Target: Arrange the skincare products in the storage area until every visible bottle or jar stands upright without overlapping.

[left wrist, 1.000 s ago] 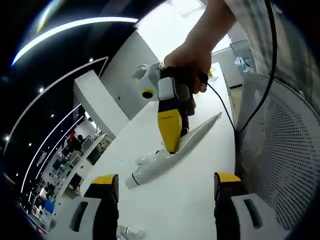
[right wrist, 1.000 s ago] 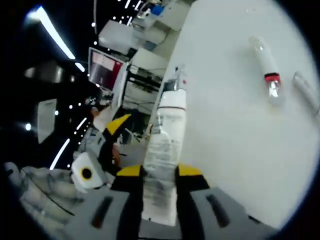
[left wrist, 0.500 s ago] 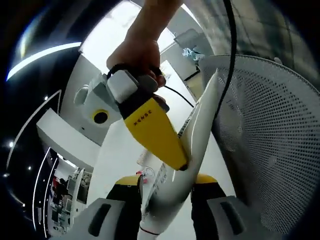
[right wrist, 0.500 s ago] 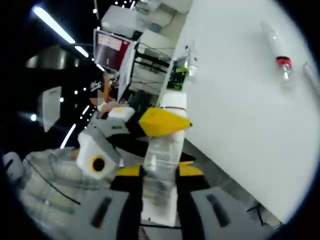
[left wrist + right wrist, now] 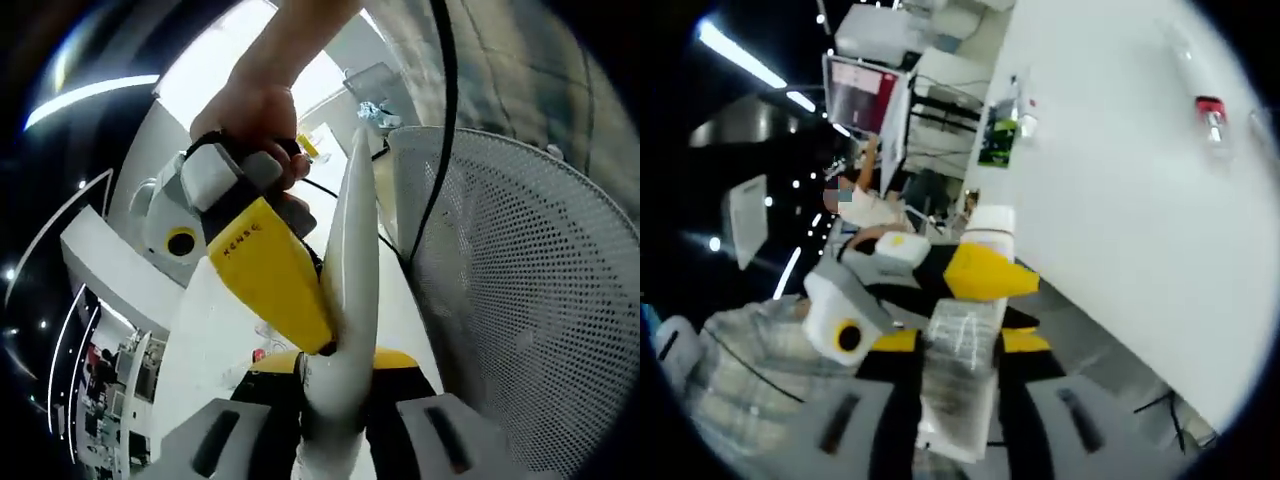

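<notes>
Between the left tongs (image 5: 335,385), low in the left gripper view, stands a white squeeze tube (image 5: 350,290), its cap end pinched by the yellow-tipped jaws and its flat crimped end pointing up and away. Just left of the tube, the right tongs (image 5: 320,340) come down at a slant, their yellow jaw pressed against the tube's side; they too appear clenched on it. A person's hand (image 5: 255,115) wraps the grey handle above, wrist bent, forearm running off toward the top. To the right rises the curved wall of a white mesh basket (image 5: 520,300), and behind the tube lies the white bench (image 5: 215,320).

Over in the right gripper view, the right tongs (image 5: 955,345) grasp the tube (image 5: 960,350) near its clear, printed body. The left tongs (image 5: 990,275) cross in from the left, closed on the tube by its white cap (image 5: 985,222). At far right, on the bench (image 5: 1120,180), a small red-capped vial (image 5: 1210,112) lies on its side, well apart.

Judging by this, the step in hand is passing or re-gripping the tube in mid-air, both tools sharing it. The next move likely calls for one pair to let go, then for the tube to be lowered cap-down and upright into the storage area without tipping. The vial still needs righting.
</notes>
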Action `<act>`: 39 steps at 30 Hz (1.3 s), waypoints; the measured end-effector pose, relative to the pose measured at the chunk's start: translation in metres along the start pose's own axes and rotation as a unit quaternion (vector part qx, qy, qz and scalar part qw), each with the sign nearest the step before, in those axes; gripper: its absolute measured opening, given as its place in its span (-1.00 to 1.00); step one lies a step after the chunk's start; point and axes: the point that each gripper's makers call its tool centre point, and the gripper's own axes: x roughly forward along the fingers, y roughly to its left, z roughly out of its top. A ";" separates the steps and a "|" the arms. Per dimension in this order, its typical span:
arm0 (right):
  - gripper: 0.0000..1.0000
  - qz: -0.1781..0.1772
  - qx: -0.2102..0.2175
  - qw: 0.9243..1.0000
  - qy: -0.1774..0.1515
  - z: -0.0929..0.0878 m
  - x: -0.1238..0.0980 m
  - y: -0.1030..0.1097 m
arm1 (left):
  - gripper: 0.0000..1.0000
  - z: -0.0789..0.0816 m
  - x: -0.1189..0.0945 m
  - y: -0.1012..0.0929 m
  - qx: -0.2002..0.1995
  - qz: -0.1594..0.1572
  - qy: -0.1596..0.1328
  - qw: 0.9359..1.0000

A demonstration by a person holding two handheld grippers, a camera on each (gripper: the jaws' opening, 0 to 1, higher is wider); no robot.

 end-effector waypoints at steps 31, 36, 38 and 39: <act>-0.96 0.248 0.086 0.905 -0.334 0.102 -0.062 0.034 | -0.67 0.008 0.006 0.016 -0.378 0.041 -0.092 0.920; -0.91 0.240 0.053 0.871 -0.426 0.111 -0.096 0.025 | -0.66 0.012 -0.006 0.030 -0.444 0.049 -0.144 0.883; -0.87 0.234 0.051 0.867 -0.437 0.107 -0.102 0.018 | -0.66 0.010 -0.011 0.035 -0.457 0.055 -0.155 0.874; -0.84 0.227 0.046 0.866 -0.444 0.105 -0.105 0.015 | -0.66 0.009 -0.013 0.036 -0.471 0.054 -0.159 0.866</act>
